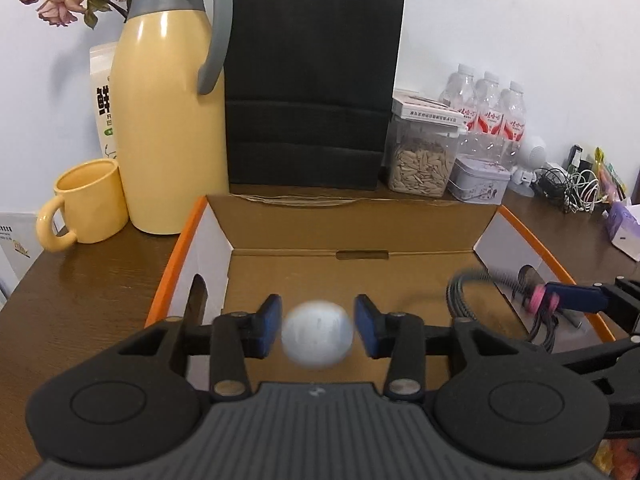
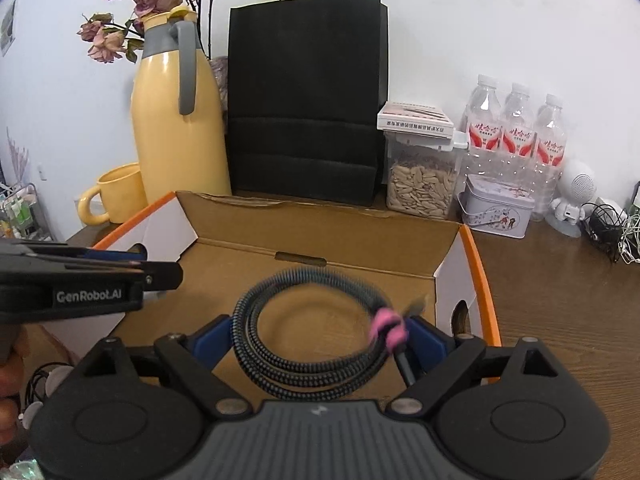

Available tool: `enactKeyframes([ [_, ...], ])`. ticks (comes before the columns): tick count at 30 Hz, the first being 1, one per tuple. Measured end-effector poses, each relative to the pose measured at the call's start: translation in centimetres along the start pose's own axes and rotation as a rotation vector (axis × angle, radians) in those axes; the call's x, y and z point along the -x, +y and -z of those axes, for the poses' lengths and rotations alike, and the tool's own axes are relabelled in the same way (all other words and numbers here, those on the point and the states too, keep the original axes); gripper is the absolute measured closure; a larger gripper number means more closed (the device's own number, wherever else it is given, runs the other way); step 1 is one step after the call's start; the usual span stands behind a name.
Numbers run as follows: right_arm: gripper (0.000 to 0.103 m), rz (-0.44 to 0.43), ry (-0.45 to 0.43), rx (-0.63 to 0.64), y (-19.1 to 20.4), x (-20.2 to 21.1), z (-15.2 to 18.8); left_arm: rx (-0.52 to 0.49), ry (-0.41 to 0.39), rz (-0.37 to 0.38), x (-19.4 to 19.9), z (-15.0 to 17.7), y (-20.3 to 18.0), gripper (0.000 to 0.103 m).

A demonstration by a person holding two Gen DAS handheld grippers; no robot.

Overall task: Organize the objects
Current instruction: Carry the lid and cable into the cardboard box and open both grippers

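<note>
Both loads sit over the open cardboard box [image 1: 352, 236]; judging by that, the step is the drop-in. Do it well: keep both tools inside the box walls, let go low so nothing bounces out, and keep the two tools from clashing.

Left gripper [image 1: 318, 330]: jaws parted, gaps show on both sides of the white ball [image 1: 317, 334], so it's released and blurred, likely falling to the box floor.

Right gripper [image 2: 320, 336]: clenched on the coiled braided cable [image 2: 308, 328] with its pink tie [image 2: 387, 330], above the box.

Containers: box floor looks bare; clear jar [image 2: 420, 178] holds seeds; yellow mug [image 1: 86, 200] interior mostly hidden; tin [image 2: 496, 210] closed.
</note>
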State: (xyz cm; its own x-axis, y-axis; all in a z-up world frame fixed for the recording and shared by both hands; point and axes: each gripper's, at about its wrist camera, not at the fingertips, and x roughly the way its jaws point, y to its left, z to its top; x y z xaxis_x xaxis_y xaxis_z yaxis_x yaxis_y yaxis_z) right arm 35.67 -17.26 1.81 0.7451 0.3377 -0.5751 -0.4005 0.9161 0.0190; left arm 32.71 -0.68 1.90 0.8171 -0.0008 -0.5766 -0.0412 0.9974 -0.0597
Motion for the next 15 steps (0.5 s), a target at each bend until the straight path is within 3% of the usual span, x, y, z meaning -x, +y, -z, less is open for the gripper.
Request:
enactKeyframes([
  [2, 0.000, 0.007, -0.010, 0.000, 0.1, 0.3, 0.0, 0.003, -0.030, -0.010, 0.6, -0.1, 0.1, 0.009],
  [3, 0.000, 0.011, -0.018, 0.001, 0.1, 0.5, 0.0, -0.003, -0.057, -0.022, 1.0, -0.1, 0.0, 0.000],
  [15, 0.000, 0.022, -0.108, -0.006, 0.2, 3.2, -0.5, 0.012, -0.137, -0.040, 4.0, -0.8, -0.1, 0.000],
])
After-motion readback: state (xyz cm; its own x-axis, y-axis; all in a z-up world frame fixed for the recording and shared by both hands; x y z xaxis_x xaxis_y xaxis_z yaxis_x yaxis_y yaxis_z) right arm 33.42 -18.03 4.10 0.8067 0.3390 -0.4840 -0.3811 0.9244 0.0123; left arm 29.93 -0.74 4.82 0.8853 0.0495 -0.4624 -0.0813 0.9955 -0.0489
